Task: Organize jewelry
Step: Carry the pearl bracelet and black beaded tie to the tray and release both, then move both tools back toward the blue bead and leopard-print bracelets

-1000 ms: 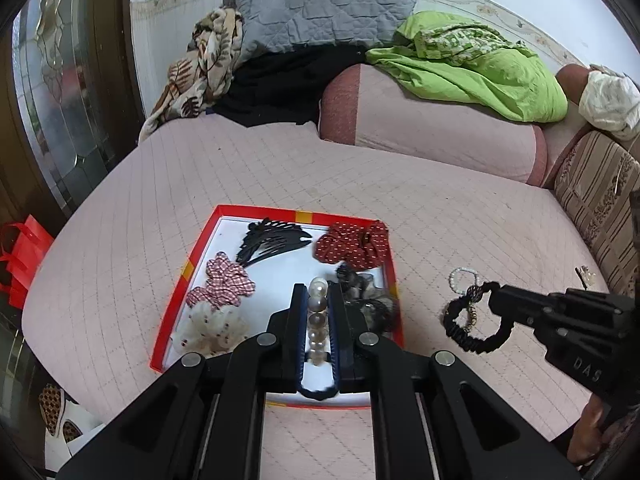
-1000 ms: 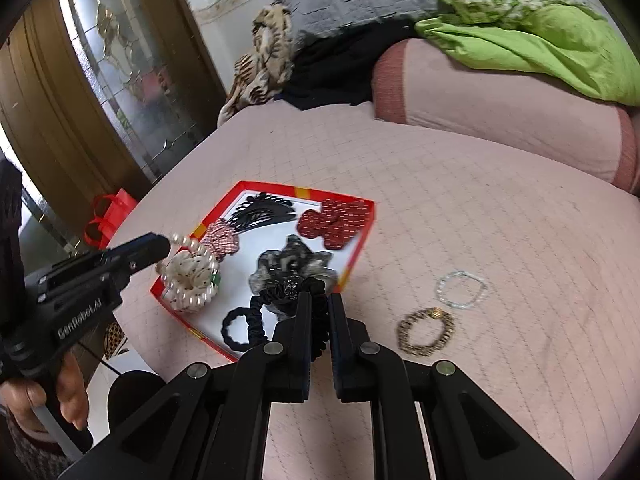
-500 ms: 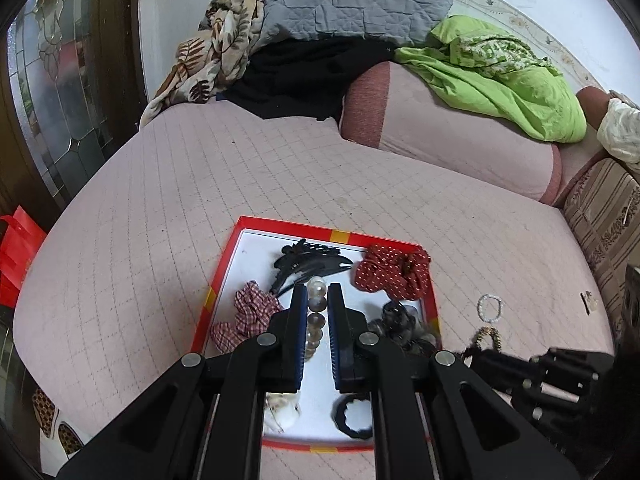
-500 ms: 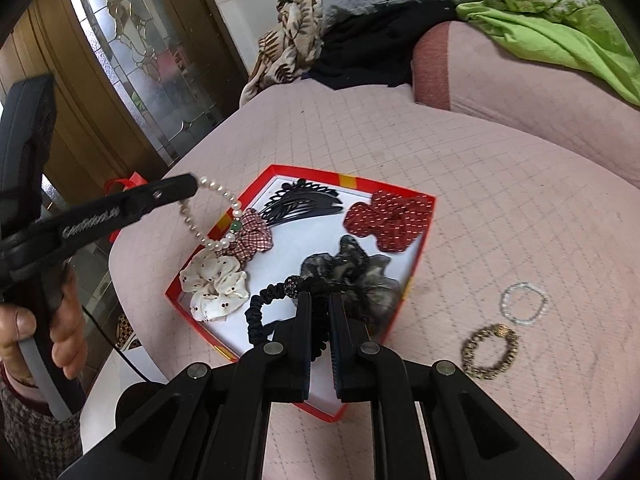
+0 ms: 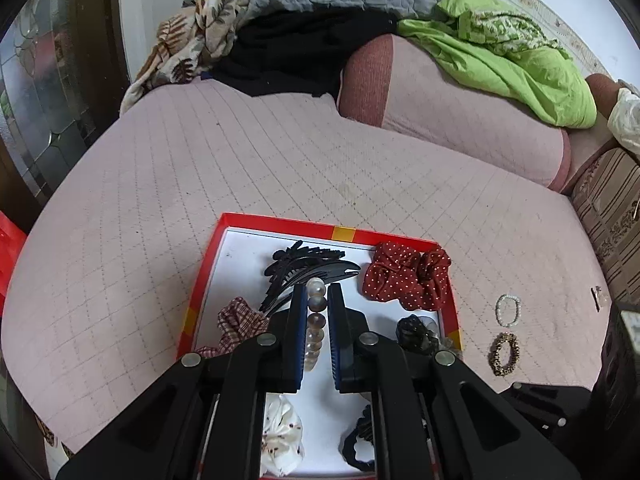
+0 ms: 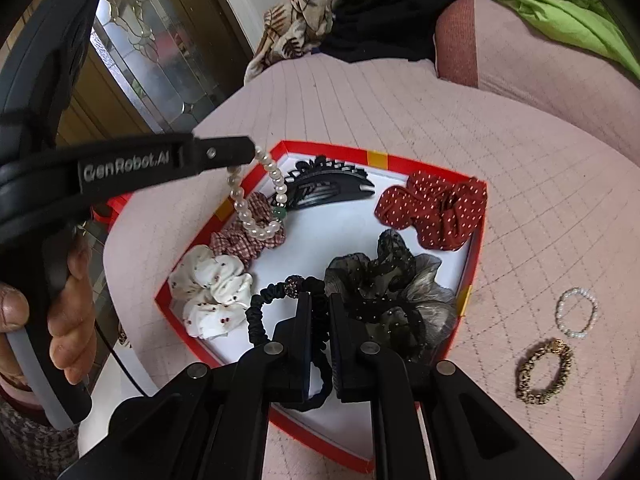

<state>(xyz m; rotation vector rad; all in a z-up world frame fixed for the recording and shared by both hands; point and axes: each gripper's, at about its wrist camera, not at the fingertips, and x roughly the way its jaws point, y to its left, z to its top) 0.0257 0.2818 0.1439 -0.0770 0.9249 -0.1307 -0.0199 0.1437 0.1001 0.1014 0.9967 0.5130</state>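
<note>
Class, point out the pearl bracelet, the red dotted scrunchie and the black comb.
pearl bracelet [image 6: 256, 216], right wrist view, hanging loop.
red dotted scrunchie [image 6: 434, 210], right wrist view, middle folds.
black comb [image 6: 328, 190], right wrist view, its spine.

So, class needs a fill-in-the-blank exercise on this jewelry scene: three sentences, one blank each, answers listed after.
1. The left gripper is shut on a bracelet of ____ beads.
2. The right gripper is shut on a black hair tie that hangs over the ____-rimmed tray.
3. Outside the tray, ____ bracelets lie on the pink quilted bed cover.

Missing words: pearl; red; two
</note>
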